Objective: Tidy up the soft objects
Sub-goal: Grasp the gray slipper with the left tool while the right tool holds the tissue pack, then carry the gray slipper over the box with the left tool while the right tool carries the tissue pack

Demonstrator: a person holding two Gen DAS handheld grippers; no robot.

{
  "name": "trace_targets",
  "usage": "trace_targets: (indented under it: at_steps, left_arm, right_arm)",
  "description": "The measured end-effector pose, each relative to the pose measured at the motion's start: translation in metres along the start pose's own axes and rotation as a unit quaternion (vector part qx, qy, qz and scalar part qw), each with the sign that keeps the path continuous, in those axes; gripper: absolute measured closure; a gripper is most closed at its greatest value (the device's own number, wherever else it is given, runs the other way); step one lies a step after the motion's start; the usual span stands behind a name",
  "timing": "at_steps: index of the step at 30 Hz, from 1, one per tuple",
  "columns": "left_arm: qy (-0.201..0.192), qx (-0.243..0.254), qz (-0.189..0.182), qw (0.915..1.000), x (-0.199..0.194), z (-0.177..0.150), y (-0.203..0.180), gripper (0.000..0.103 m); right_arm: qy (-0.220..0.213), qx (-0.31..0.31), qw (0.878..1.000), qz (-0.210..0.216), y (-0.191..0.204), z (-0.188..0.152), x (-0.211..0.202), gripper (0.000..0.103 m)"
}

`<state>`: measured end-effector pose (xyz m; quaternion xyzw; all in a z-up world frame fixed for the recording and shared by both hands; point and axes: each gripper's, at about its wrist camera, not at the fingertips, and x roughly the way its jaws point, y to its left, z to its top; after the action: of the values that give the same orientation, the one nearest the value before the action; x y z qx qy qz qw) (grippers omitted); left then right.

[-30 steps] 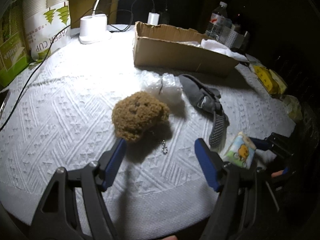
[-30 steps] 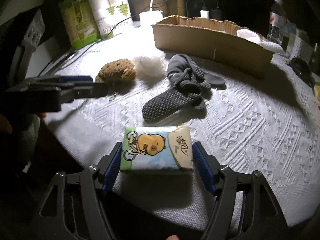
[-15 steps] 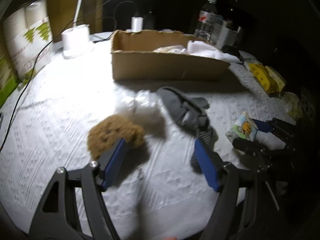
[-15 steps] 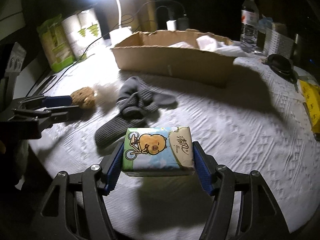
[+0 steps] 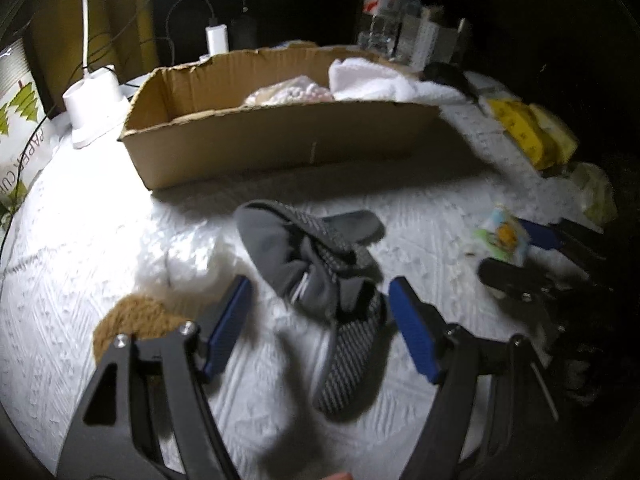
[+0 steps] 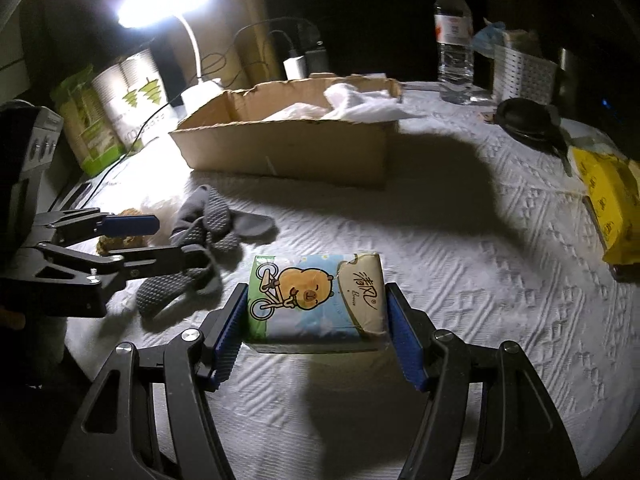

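Note:
My right gripper (image 6: 316,316) is shut on a tissue pack (image 6: 316,300) with a cartoon print and holds it above the white tablecloth; the pack also shows in the left wrist view (image 5: 500,236). My left gripper (image 5: 320,316) is open and empty, its blue pads either side of a pair of grey socks (image 5: 320,264), which also show in the right wrist view (image 6: 208,232). A brown plush toy (image 5: 132,320) lies left of the left finger. A white fluffy object (image 5: 188,256) lies behind it. A cardboard box (image 5: 280,136) holding white cloths stands at the back.
A white lamp base (image 5: 94,104) and cables stand back left, beside a paper cup pack (image 5: 16,128). A water bottle (image 6: 454,40) and white basket (image 6: 524,76) stand back right. Yellow packs (image 6: 608,196) lie at the right edge.
My left gripper has swung right, away from the brown plush toy and over the grey socks. My right gripper has lifted the tissue pack off the cloth and carried it forward.

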<state>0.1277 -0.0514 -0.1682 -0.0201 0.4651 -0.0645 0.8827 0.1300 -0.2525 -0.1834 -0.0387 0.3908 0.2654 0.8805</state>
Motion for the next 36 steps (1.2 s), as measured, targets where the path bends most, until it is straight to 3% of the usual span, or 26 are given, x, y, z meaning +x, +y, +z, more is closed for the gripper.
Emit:
trace_targets:
  at_steps: [4, 10, 11, 12, 18, 36]
  left_arm:
    - [0.021, -0.004, 0.013, 0.9997, 0.016, 0.006, 0.0, 0.031]
    - [0.018, 0.01, 0.008, 0.9998, 0.025, 0.008, -0.002, 0.032]
    - [0.016, 0.011, 0.004, 0.9998, 0.026, 0.008, -0.002, 0.035]
    - [0.014, 0.012, 0.0, 0.9998, 0.027, 0.008, -0.002, 0.048]
    - [-0.001, 0.021, -0.019, 0.9996, 0.018, 0.007, -0.001, 0.072]
    - [-0.064, 0.013, -0.046, 0.9968, -0.04, 0.02, 0.024, 0.073]
  right_arm:
    - [0.0, 0.013, 1.0, -0.004, -0.011, -0.002, 0.0, 0.034]
    - [0.0, 0.016, 1.0, -0.005, -0.016, 0.0, 0.001, 0.034]
    - [0.0, 0.015, 1.0, -0.005, -0.015, 0.0, 0.001, 0.034]
    - [-0.001, 0.014, 1.0, -0.004, -0.014, 0.001, 0.001, 0.034]
    - [-0.004, 0.009, 1.0, -0.004, -0.008, 0.007, 0.001, 0.034]
    - [-0.025, -0.027, 0.999, -0.011, 0.027, 0.04, -0.011, 0.034]
